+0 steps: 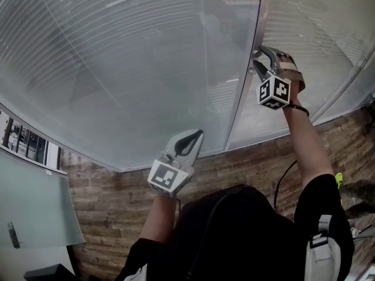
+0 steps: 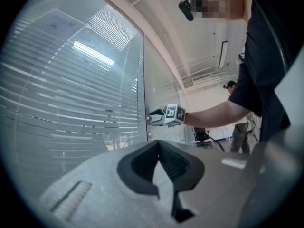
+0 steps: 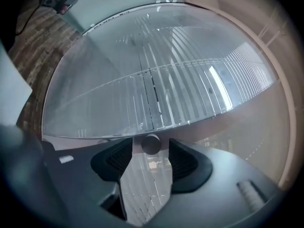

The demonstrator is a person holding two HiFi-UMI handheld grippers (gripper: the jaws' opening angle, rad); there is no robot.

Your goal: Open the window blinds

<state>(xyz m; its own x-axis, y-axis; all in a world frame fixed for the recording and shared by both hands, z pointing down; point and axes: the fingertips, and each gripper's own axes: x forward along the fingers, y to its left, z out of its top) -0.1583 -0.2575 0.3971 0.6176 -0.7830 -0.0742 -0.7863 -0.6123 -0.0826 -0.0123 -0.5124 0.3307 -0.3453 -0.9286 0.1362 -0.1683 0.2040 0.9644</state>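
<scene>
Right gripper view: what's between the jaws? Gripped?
A small round knob, seen in the right gripper view. The right gripper's jaws stand apart with gaps on either side, not pressing it.

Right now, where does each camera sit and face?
Head view: on the person's head, facing the blinds; shows both forearms, left gripper, right gripper.
Left gripper view: on the left gripper, along its shut jaws toward the blinds; shows the person's right arm.
Right gripper view: on the right gripper, facing the blinds; its open jaws flank a knob.
Shared: head and left gripper views both show the right gripper.
</scene>
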